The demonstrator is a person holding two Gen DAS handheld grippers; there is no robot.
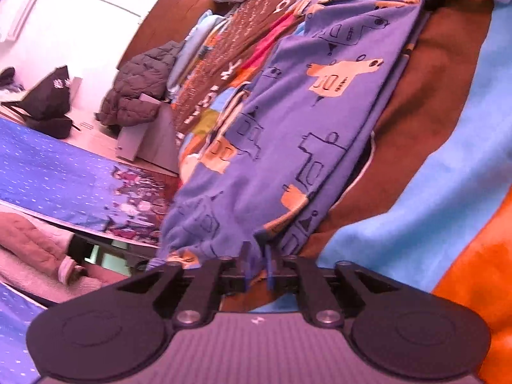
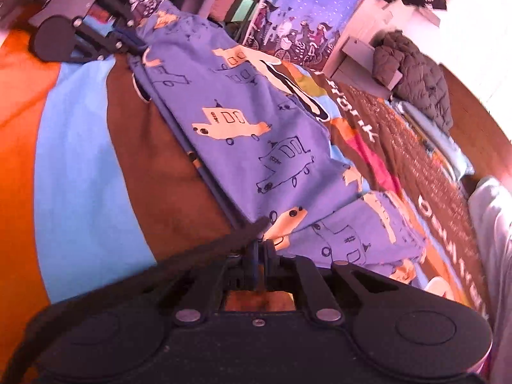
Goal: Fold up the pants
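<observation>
Pants [image 1: 304,112], blue with a car print, lie stretched lengthwise on the striped blanket [image 1: 432,192] of the bed, already doubled leg on leg, with one end at each of my claws. On the left, my left claw [image 1: 257,264] sits low at its end of the cloth. The fabric gathers to a point and runs down between the two fingers, which stand slightly parted. I cannot tell whether the pads press on it or merely flank it. In the middle the cloth looks mostly flat, with a long seam edge running straight along the brown stripe and some slack bunching on the far side. On the right, my right claw [image 2: 260,249] is clenched on the dark edge of the other end, close to the blanket.

To do this step well, I judge that both ends must rest fully on the blanket before either lets go. I want light tension along the seam so the layers lie square. The bunched far side is the risk: released carelessly, it sets a crease.
</observation>
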